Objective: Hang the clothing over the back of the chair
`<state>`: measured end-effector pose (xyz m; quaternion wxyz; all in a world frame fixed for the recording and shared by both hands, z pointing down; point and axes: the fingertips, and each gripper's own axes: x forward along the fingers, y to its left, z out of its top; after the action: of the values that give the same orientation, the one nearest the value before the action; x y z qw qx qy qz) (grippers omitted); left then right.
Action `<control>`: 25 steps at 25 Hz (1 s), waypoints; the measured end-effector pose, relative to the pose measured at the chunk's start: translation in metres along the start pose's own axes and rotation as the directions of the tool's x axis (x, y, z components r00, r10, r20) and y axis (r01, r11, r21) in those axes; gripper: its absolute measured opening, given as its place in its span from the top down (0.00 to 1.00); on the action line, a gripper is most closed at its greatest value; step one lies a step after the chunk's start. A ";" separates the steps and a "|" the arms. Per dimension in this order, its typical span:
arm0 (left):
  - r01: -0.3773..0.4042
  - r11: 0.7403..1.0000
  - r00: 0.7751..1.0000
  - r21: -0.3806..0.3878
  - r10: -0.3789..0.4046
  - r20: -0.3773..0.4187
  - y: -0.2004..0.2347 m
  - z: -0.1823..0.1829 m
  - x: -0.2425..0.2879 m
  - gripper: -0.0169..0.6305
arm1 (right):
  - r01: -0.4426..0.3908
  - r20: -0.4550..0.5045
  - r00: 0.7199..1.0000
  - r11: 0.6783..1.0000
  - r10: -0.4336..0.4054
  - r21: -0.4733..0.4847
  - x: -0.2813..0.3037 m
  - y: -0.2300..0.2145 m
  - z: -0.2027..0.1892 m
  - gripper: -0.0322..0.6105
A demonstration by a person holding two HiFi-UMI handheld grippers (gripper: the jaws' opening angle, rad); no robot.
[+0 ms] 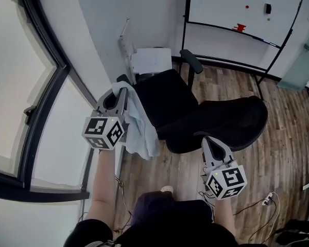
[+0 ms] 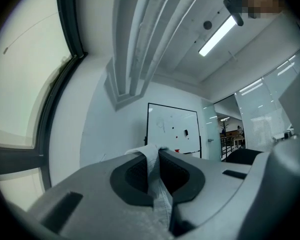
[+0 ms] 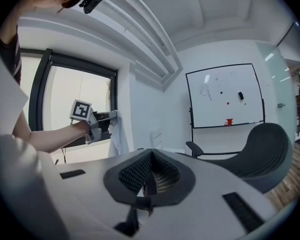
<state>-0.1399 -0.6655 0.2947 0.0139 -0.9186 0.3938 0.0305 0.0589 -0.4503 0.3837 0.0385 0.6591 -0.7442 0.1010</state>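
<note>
A pale blue-white garment [image 1: 139, 127] hangs from my left gripper [image 1: 118, 92], which is shut on a fold of it, held level beside the chair's left side. In the left gripper view the cloth [image 2: 159, 186] is pinched between the dark pads of the left gripper [image 2: 152, 153]. The black office chair has its seat [image 1: 165, 104] under the garment's right edge and its curved back [image 1: 237, 120] further right. My right gripper [image 1: 209, 140] is shut with nothing in it, just in front of the chair back. From the right gripper [image 3: 150, 152] I see the left gripper [image 3: 110, 117], the hanging garment [image 3: 118, 136] and the chair back [image 3: 270, 151].
A whiteboard on a stand [image 1: 242, 9] is behind the chair. A large window [image 1: 20, 86] fills the left side. A white box [image 1: 151, 60] sits by the wall behind the seat. Cables and a plug [image 1: 262, 199] lie on the wooden floor at the right.
</note>
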 end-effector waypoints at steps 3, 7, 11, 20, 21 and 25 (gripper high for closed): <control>0.037 0.999 0.999 0.022 -0.038 0.020 -0.003 0.019 0.040 0.94 | 0.013 -0.003 1.000 1.000 -0.013 0.006 -0.001 -0.001 0.000 0.95; 0.088 0.993 0.994 0.085 -0.093 0.064 -0.020 0.053 0.093 0.94 | 0.031 0.004 1.000 0.999 -0.031 0.016 -0.007 -0.005 0.004 0.95; 0.104 0.984 0.980 0.142 -0.126 0.155 -0.036 0.100 0.131 0.94 | 0.041 0.013 0.999 0.999 -0.041 0.028 -0.014 -0.008 0.009 0.95; 0.191 0.971 0.959 0.142 -0.215 0.184 -0.096 0.118 0.154 0.94 | 0.075 0.021 0.997 0.997 -0.076 0.027 -0.039 -0.024 0.011 0.95; 0.201 0.970 0.959 0.134 -0.223 0.175 -0.101 0.114 0.154 0.94 | 0.075 0.024 0.997 0.997 -0.076 0.027 -0.041 -0.025 0.012 0.95; 0.221 0.966 0.960 0.132 -0.239 0.145 -0.118 0.103 0.150 0.94 | 0.070 0.030 0.997 0.997 -0.071 0.027 -0.050 -0.026 0.011 0.95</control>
<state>0.0437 -0.6872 0.1817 0.1016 -0.9504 0.2830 0.0798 0.0919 -0.4067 0.3661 0.0218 0.6870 -0.7195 0.0989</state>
